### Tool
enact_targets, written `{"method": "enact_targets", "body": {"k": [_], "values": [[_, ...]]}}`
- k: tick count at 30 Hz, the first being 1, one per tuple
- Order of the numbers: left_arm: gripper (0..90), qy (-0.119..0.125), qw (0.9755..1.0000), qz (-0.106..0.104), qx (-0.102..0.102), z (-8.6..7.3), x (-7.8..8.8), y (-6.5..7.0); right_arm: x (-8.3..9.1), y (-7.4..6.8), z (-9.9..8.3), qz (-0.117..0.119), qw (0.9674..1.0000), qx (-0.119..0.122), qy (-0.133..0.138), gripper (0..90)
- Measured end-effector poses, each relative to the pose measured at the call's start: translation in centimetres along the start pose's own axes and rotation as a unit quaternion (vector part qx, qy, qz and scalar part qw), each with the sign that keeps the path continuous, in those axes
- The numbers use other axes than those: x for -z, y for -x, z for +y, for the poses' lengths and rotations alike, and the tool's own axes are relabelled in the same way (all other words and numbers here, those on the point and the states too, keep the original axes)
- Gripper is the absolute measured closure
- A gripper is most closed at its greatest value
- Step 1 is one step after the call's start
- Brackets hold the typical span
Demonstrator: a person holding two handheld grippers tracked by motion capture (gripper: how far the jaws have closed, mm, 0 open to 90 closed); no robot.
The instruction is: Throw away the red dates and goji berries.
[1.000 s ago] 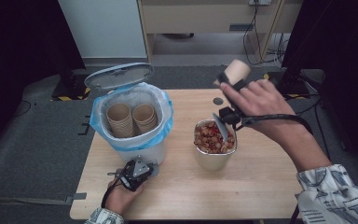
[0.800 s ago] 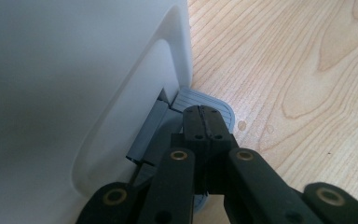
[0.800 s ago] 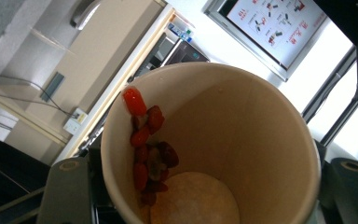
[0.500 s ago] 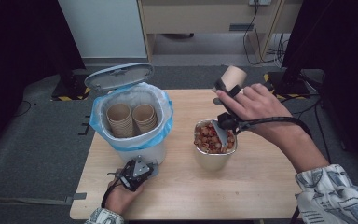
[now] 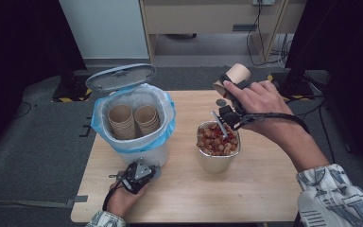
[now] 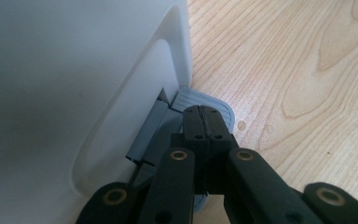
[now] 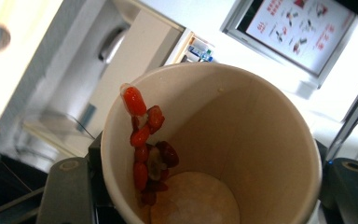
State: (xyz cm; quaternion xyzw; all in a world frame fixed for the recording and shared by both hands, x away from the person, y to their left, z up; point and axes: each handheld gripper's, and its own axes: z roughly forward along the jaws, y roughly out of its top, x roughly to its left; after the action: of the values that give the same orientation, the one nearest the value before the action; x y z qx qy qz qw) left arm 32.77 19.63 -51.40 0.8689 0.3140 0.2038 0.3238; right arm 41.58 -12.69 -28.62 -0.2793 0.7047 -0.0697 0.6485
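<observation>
1. the right gripper [image 5: 228,81] is raised just beyond the metal container [image 5: 218,152], on its far side, with both jaws clamped on the wall of a paper cup [image 5: 237,74].
2. in the right gripper view the paper cup [image 7: 223,140] lies tipped on its side between the 2 jaws, its mouth toward the camera; red and brown snack pieces [image 7: 147,149] cling along its inner wall.
3. the metal container stands on the wooden table [image 5: 264,189], filled to the rim with the same mix of red and tan pieces.
4. the left gripper [image 5: 139,172] sits low at the near foot of the white bin [image 5: 137,113], which stands left of the metal container.
5. in the left gripper view its 2 jaws are pressed together with nothing between them, tips resting on the grey pedal [image 6: 205,105] at the bin's base.
6. the bin's lid [image 5: 120,77] stands open, and 2 stacks of paper cups [image 5: 133,120] sit inside the blue liner [image 5: 168,123].
</observation>
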Motion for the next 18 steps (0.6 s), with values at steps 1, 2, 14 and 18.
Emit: {"method": "enact_targets", "body": {"k": [1,2,14,18], "values": [[89.9,0.000,1.0000,0.000,0.000,0.0,0.0,0.0,-0.1,0.2,-0.2,0.000,0.9999,-0.014,0.000,32.0],[89.9,-0.001,1.0000,0.000,-0.001,0.0,0.0,0.0,-0.2,0.3,-0.3,0.002,0.9996,-0.029,0.003,32.0],[89.9,-0.001,1.0000,0.001,-0.001,0.0,0.0,0.0,-0.9,0.8,-2.0,0.032,0.9796,-0.196,0.031,31.8],[89.9,-0.001,1.0000,0.000,-0.001,0.0,0.0,0.0,-0.9,0.9,-2.2,0.036,0.9714,-0.231,0.043,31.8]]}}
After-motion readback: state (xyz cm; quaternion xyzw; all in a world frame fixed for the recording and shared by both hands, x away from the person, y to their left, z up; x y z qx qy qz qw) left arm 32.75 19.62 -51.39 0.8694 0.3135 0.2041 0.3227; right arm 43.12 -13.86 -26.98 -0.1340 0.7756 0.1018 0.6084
